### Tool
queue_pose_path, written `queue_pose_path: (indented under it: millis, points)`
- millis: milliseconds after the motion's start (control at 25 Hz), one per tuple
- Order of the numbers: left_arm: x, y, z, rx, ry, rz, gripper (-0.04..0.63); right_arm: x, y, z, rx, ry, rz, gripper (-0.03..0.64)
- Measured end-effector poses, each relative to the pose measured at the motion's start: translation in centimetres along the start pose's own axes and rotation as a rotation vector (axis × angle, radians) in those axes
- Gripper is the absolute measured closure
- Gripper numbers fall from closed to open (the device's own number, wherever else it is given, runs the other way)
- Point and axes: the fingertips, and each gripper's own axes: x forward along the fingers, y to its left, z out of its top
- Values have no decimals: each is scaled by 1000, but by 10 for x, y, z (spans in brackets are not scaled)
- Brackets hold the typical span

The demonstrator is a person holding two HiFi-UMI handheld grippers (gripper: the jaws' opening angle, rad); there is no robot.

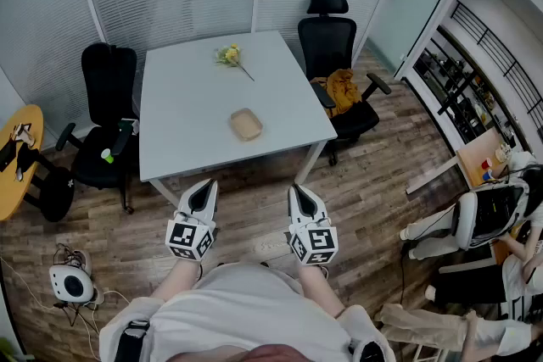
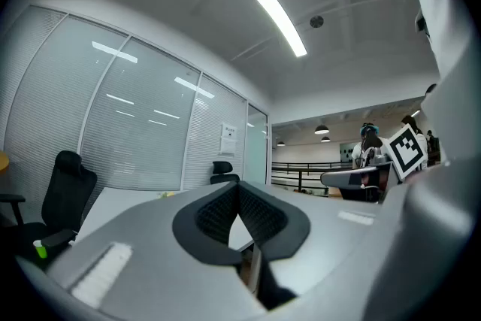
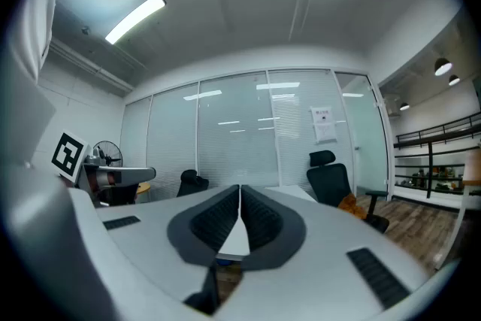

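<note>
I hold both grippers in front of my body, short of the near edge of a white table [image 1: 195, 131]. My left gripper [image 1: 204, 187] is shut with nothing between its jaws, its tips meeting [image 2: 239, 186]. My right gripper [image 1: 299, 191] is shut and empty too, its tips together [image 3: 240, 190]. On the table lie a small tan wooden dish [image 1: 246, 124] near the middle and a bunch of yellow flowers [image 1: 229, 56] toward the far side. Neither gripper touches anything.
Black office chairs stand at the table's left [image 1: 106, 110] and far right [image 1: 333, 47], the right one with an orange cloth [image 1: 341, 89] on its seat. A round wooden table [image 1: 19, 157] is at far left, a white device [image 1: 69, 284] on the floor. People sit at right.
</note>
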Motion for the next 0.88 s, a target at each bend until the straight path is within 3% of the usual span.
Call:
queue_pose_path:
  millis: [360, 880]
  points:
    - [4, -1, -4, 6, 21, -9, 586, 1, -6, -4, -1, 2, -9, 607]
    - [35, -36, -7, 29, 32, 25, 586, 3, -52, -8, -10, -2, 21, 607]
